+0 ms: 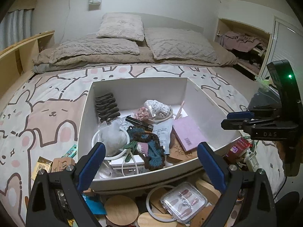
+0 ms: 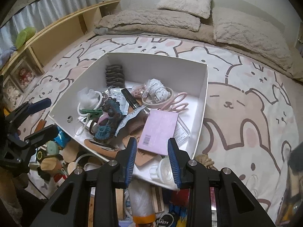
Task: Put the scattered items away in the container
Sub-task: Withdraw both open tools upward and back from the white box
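1. White container (image 1: 198, 102) sits on the bed (image 1: 47, 113), already well filled: pink booklet (image 2: 158, 132), pink scissors (image 2: 176, 102), dark hair claw (image 1: 107, 106), crocheted piece (image 1: 151, 147).
2. Still outside, piled at its near wall: nail-tip case (image 1: 184, 201), wooden discs (image 1: 120, 209), red packet (image 1: 239, 147). I judge the job past halfway.
3. My left hand-held gripper (image 1: 150, 167) is spread wide, nothing between the pads.
4. My right hand-held gripper (image 2: 152, 162) is at its narrowest; it looks empty, though the fisheye edge is unclear.

The clear nail case (image 1: 184, 202) hides part of the white ring (image 1: 151, 206).
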`<state>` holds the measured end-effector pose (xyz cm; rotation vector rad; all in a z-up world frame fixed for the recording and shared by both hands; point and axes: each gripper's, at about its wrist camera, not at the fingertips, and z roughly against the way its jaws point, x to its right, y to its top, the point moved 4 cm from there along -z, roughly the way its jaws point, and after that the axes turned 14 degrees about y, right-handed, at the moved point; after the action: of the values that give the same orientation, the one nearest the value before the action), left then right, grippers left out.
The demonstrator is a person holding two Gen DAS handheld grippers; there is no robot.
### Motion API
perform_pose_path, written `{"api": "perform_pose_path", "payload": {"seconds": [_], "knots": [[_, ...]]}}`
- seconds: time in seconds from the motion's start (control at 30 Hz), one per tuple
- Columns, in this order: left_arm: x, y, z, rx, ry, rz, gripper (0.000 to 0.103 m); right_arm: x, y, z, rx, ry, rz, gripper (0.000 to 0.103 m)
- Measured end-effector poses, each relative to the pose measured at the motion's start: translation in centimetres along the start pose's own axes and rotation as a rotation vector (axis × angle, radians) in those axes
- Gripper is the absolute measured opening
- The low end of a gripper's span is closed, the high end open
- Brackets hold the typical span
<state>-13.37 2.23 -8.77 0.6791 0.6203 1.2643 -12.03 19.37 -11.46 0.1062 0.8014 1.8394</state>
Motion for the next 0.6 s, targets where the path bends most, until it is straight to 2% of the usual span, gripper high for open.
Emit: {"api": "perform_pose_path", "payload": {"seconds": [0.3, 0.6], "knots": [[0.5, 0.0, 1.5, 0.016, -0.012, -0.003, 0.098, -0.6, -0.7, 0.9, 0.019, 0.015, -0.005, 0.034], [0.4, 0.2, 3.2, 0.049, 0.009, -0.010, 0.098, -3.0, -0.8, 3.4, 0.120, 0.055, 0.041, 0.034]]}}
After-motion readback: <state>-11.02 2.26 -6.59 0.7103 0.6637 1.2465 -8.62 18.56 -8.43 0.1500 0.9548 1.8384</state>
